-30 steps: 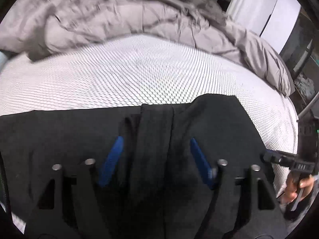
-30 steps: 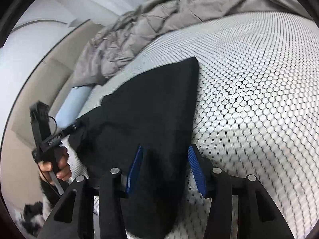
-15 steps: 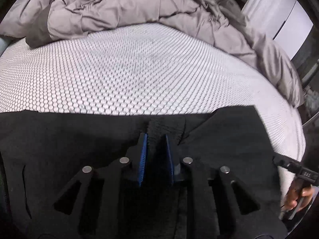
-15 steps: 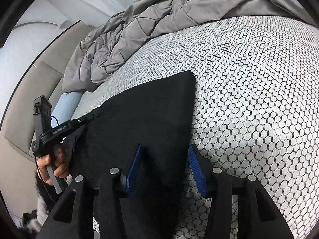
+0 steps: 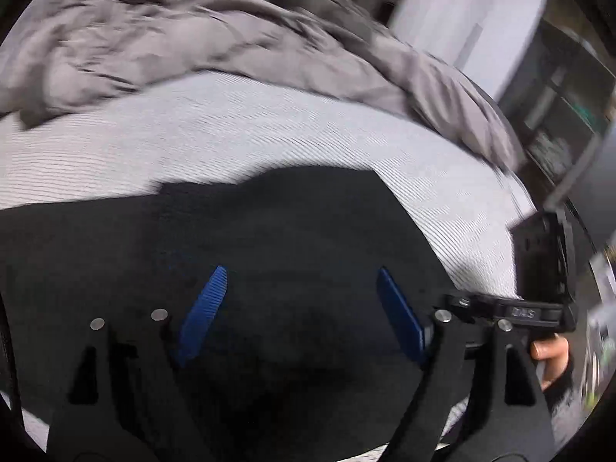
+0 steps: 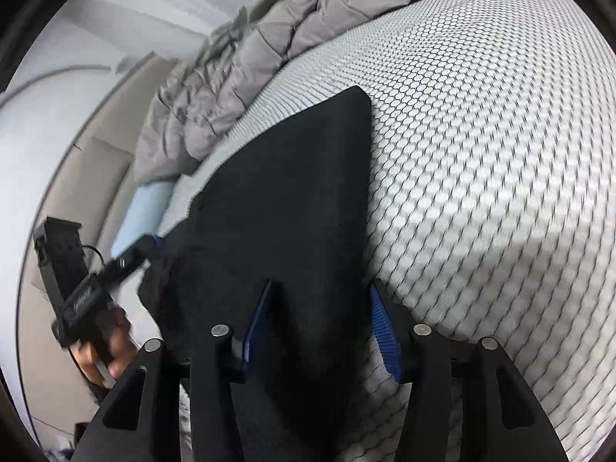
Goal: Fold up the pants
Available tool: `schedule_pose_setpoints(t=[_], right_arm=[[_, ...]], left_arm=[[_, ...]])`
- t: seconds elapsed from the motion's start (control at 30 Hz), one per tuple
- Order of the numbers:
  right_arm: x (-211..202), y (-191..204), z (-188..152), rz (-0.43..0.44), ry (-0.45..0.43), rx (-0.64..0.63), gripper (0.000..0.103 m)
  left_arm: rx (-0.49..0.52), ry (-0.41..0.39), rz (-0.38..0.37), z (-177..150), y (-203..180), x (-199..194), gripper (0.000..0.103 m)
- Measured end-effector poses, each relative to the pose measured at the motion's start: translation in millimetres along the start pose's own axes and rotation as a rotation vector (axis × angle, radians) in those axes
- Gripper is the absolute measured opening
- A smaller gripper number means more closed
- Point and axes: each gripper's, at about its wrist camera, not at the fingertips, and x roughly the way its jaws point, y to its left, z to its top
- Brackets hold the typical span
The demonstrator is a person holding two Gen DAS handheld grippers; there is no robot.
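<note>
The black pants (image 5: 269,231) lie flat on the white honeycomb bed cover (image 5: 231,127), folded into a broad dark panel; they also show in the right wrist view (image 6: 292,200). My left gripper (image 5: 300,308) is open and empty, just above the pants' near part. My right gripper (image 6: 319,319) is open, its blue pads astride the near right edge of the pants, gripping nothing. The right gripper shows at the right edge of the left view (image 5: 539,308), the left gripper at the left of the right view (image 6: 88,288).
A crumpled grey duvet (image 5: 211,38) is piled along the far side of the bed, also in the right wrist view (image 6: 250,77). A light blue pillow (image 6: 142,211) lies by the beige headboard. Dark shelving (image 5: 558,134) stands to the right.
My left gripper, shut on a fold of the pants half a second ago, has opened wide and let go; the fabric lies flat. The right gripper stays open at the edge.
</note>
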Motion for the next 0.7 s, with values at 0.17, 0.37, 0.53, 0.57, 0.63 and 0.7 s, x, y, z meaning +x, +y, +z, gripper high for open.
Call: schedule_pose_setpoints(t=[0.17,0.37,0.53,0.57,0.63,0.7], right_arm=[[-11.4,-4.2,-23.9,0.085,-0.017,0.032,0.021],[-23.6,-9.1,-56.0,0.153,0.043,0.04,0.02],[-28.9,0.6,-72.9,0.144,0.132,-0.029,0.018],[-30.7,5.6,-77.8,0.136,0.158,-0.067,0.018],[-34.0,20.3,-86.7,0.09,0.184,-0.171,0.018],[-40.5,24.3,-87.9,0.082,0.17,-0.208,0.019]], left_arm=[[0.06,0.075,0.03,-21.1,-30.4,33.4,0.078],[0.075,0.078,0.065,-31.9,-38.7,39.4,0.078],[0.049,0.084,0.086,-30.3,-41.6,39.5,0.078],[0.038,0.082,0.079,-28.9,-42.3,37.9,0.078],[0.019,0.083,0.041,-32.9,-49.8,29.8,0.078],[0.04,0.076,-0.006,-40.4,-66.2,21.2,0.078]])
